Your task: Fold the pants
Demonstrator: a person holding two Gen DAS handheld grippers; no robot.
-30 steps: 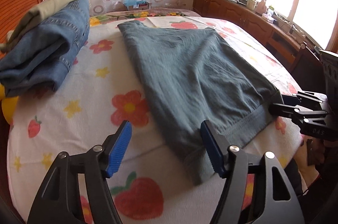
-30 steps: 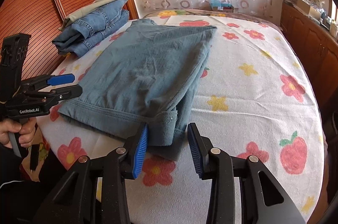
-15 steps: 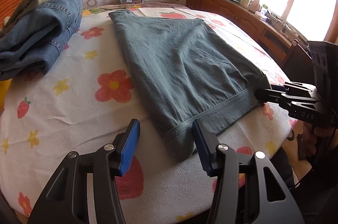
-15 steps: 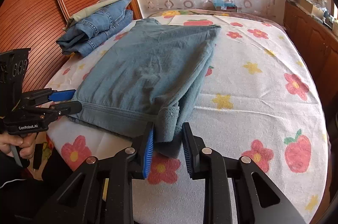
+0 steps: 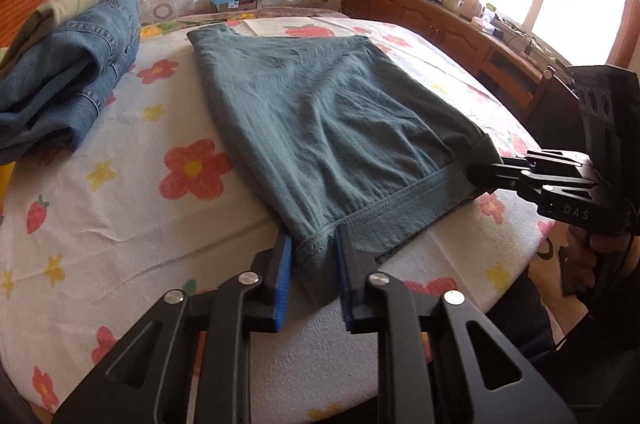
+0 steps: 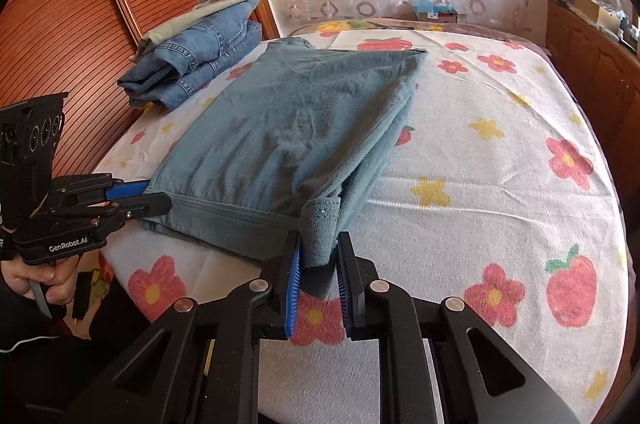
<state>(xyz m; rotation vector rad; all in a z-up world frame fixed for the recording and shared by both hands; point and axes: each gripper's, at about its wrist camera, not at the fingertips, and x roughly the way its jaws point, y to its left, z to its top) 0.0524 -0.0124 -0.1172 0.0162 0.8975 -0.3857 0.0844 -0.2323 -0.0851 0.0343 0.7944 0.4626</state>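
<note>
The soft grey-green knit pants (image 5: 320, 115), already doubled, lie on the flower-print bed (image 5: 120, 207); limp and light, I judge they are best held by the thick hem band. My left tongs (image 5: 312, 256) and right tongs (image 6: 318, 256) each pinch a near hem corner.

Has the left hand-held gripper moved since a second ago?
Yes. The left hand-held gripper advanced toward the grey pants on the bedsheet, closing on their near corner.
</note>
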